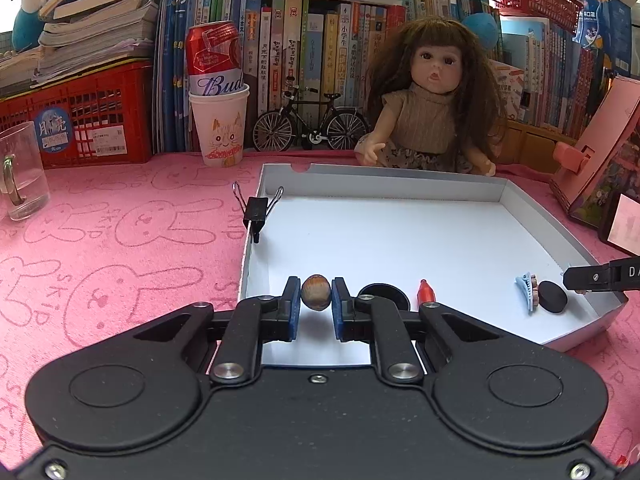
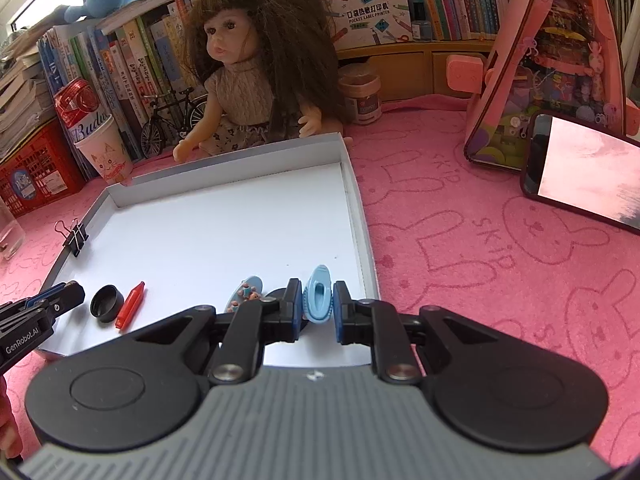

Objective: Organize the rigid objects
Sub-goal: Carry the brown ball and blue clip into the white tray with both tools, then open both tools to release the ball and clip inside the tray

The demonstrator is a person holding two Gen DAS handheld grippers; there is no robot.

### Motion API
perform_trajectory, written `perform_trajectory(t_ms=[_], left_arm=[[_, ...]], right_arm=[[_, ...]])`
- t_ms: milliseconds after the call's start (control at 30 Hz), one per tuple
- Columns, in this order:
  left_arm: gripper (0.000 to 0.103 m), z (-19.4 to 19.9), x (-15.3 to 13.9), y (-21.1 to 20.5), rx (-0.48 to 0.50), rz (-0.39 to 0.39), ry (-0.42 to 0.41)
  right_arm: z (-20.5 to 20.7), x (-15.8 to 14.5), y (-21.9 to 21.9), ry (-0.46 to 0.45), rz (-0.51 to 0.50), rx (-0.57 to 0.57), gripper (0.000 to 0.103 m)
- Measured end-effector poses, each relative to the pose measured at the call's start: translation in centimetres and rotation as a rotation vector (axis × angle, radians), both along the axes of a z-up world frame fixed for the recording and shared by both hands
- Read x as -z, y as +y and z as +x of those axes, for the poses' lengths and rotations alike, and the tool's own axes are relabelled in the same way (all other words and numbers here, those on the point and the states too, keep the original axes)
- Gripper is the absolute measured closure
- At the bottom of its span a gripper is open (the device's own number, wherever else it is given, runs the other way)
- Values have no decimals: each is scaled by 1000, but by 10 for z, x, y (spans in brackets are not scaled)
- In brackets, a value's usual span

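My left gripper (image 1: 315, 286) is shut on a small brown nut (image 1: 316, 299), held over the near left corner of the white tray (image 1: 380, 182). In the tray lie a black cap (image 1: 383, 293), a red crayon (image 1: 425, 292), a decorated blue hair clip (image 1: 527, 293) and a black puck (image 1: 553, 302). My right gripper (image 2: 317, 286) is shut on a plain blue hair clip (image 2: 319, 296) above the tray's (image 2: 224, 160) near right corner. The decorated clip (image 2: 244, 294), the cap (image 2: 106, 302) and the crayon (image 2: 131, 310) lie to its left. A black binder clip (image 1: 256, 210) grips the left wall.
A doll (image 1: 430, 96) sits behind the tray beside a model bicycle (image 1: 310, 126). A beer can in a paper cup (image 1: 218, 92), a glass mug (image 1: 22, 172) and a red crate (image 1: 80, 120) stand at left. A phone (image 2: 584, 168), a pink toy house (image 2: 552, 60) and a jar (image 2: 362, 96) stand at right.
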State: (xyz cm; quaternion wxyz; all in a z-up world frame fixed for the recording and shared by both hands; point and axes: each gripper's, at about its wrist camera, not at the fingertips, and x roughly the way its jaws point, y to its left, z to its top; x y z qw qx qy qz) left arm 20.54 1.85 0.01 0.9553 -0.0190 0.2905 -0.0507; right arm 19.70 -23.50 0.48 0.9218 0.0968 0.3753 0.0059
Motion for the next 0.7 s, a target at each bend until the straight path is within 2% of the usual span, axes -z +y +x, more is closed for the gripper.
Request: perform_trajectory(t_ms=[233,467,533,567,600,700], left_arm=[[88,1,2,-3,3,6,2],[85,-1,-1,-1,8,-20,14],[71,-4,-5,-1,12,-19,9],[67,-7,-7,-1,11,-16,1],[63,-10,-9,-2,10,-11,-8],[58,-20,-16,-2,20,-2,-27]], right_arm=[[1,2,-1,0,8,3,82],[-4,0,-4,-22,36,9,76],[-8,-3,-6,-37,38,8,67],[-11,-5,-6,-47,40,5,60],[-13,-7,-7,-56,43,1,58],[-24,-12,-7,-90,52,-17,51]])
